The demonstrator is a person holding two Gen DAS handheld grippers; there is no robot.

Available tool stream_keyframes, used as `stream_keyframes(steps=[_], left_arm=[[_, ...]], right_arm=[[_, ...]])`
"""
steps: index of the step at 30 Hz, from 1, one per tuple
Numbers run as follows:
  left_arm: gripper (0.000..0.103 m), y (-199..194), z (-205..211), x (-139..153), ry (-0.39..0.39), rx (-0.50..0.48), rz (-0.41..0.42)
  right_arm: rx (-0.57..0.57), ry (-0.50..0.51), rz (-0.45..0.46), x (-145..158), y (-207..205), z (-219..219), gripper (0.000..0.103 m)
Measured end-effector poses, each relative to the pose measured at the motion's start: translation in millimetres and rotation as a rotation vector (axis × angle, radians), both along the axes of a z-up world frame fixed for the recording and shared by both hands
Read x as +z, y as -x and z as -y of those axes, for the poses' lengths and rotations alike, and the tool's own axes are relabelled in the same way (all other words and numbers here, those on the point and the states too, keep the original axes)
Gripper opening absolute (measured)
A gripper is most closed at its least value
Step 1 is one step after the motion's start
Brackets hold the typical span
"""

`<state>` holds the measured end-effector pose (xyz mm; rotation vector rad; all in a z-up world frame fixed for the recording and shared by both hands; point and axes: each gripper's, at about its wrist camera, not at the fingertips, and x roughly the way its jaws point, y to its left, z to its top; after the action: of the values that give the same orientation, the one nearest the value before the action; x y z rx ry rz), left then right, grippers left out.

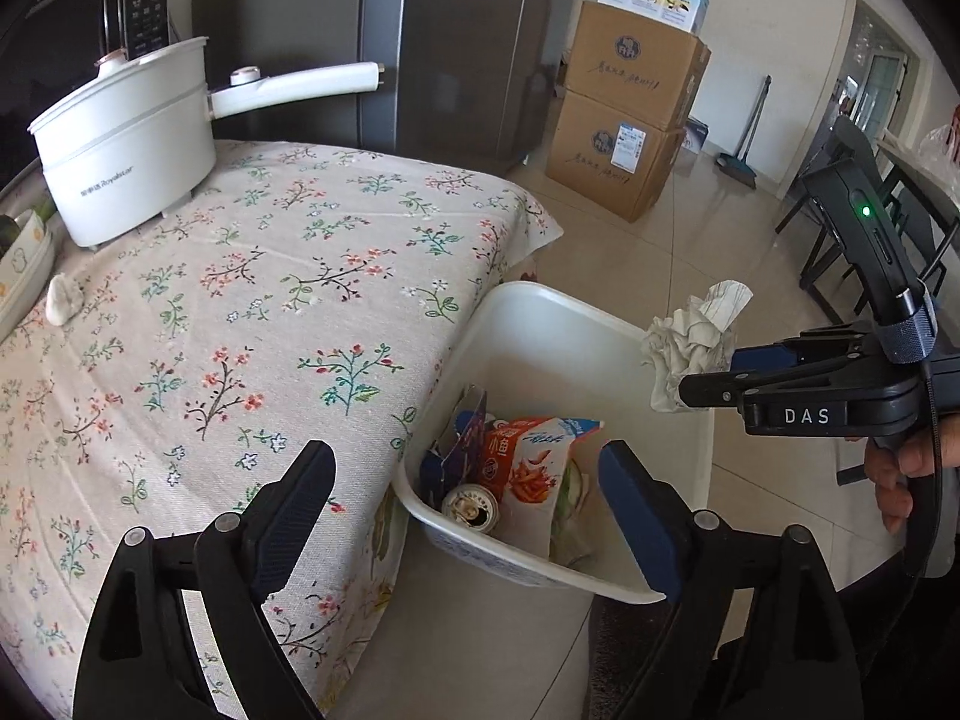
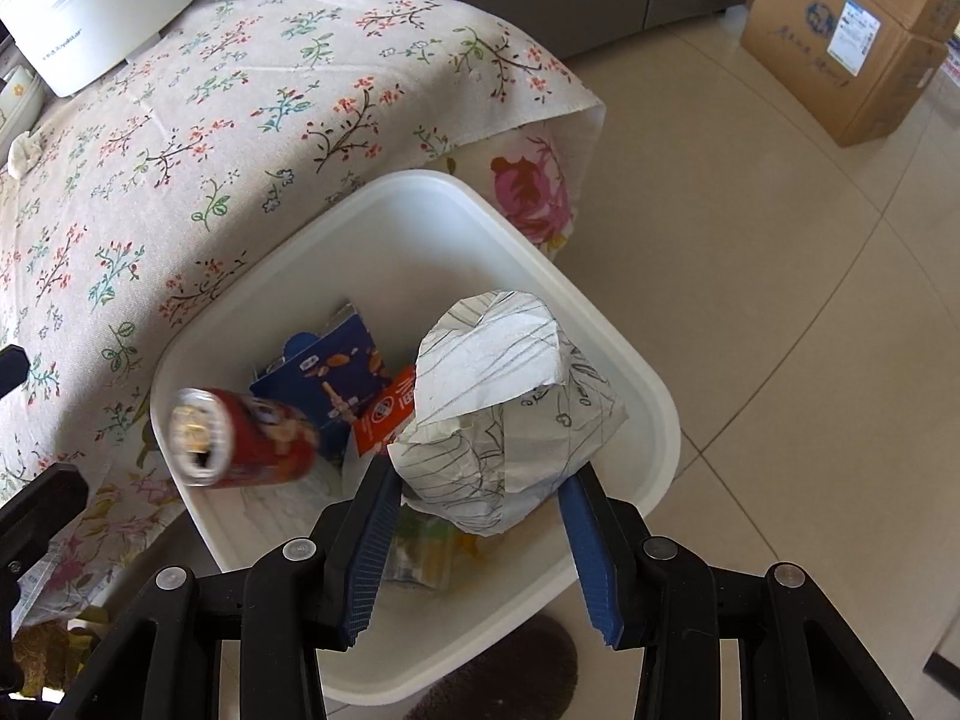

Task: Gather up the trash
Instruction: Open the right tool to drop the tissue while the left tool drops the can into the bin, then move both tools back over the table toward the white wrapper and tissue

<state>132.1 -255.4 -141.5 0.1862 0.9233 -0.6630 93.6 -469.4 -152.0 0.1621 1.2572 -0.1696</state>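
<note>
Two pieces of trash are in play above the white bin [image 2: 636,420], which stands on the tiled floor just beside the table with the floral tablecloth [image 1: 270,312]. The right gripper [image 2: 477,498] is clamped on a crumpled paper wad [image 2: 510,396] with pencil scribbles, its blue pads pressing the wad's lower sides at a middling spread. The left gripper [image 1: 465,498] stands wide with nothing between its pads — a red drink can [image 2: 246,438] shows blurred in the air over the bin's near-left rim, apparently falling, while the left-wrist view shows a can [image 1: 471,507] already lying among the wrappers.

The paper wad looks very light, soft and springy; it should crush rather than slip, so a hold across its bulk, as now, seems sound. Released, it may drift or catch on a pad instead of dropping straight, so it is best let go well inside the rim. The can appears thin-walled, smooth and empty — it would dent under a hard squeeze and is best taken across its round body, not its ends.

One more small crumpled white wad [image 1: 63,299] lies on the tablecloth near the white electric pot [image 1: 126,144]; it should handle like the paper
</note>
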Motion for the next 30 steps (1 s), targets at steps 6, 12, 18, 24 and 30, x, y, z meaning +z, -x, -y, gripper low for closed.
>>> stream_keyframes(steps=[6, 12, 18, 24, 30], left_arm=[[0.096, -8.9, -33.0, 9.9, 0.003, 0.079, -0.022], [0.098, -10.0, -62.6, 20.8, 0.006, 0.145, -0.011], [0.098, -11.1, -92.8, 27.9, 0.009, 0.195, 0.005], [0.099, -16.6, -133.7, 32.5, -0.008, 0.272, 0.026], [0.099, -27.4, -195.3, 34.9, 0.000, 0.399, 0.036]], right_arm=[[0.032, -0.003, -0.025, -6.5, -7.6, -18.1, 0.049], [0.045, -0.073, 0.014, 2.1, -17.7, -36.5, 0.079], [0.070, -0.077, 0.033, 12.8, -26.1, -58.8, 0.082], [0.075, -0.079, 0.068, 25.0, -36.4, -80.8, 0.082], [0.067, -0.080, 0.129, 40.1, -49.8, -100.4, 0.083]])
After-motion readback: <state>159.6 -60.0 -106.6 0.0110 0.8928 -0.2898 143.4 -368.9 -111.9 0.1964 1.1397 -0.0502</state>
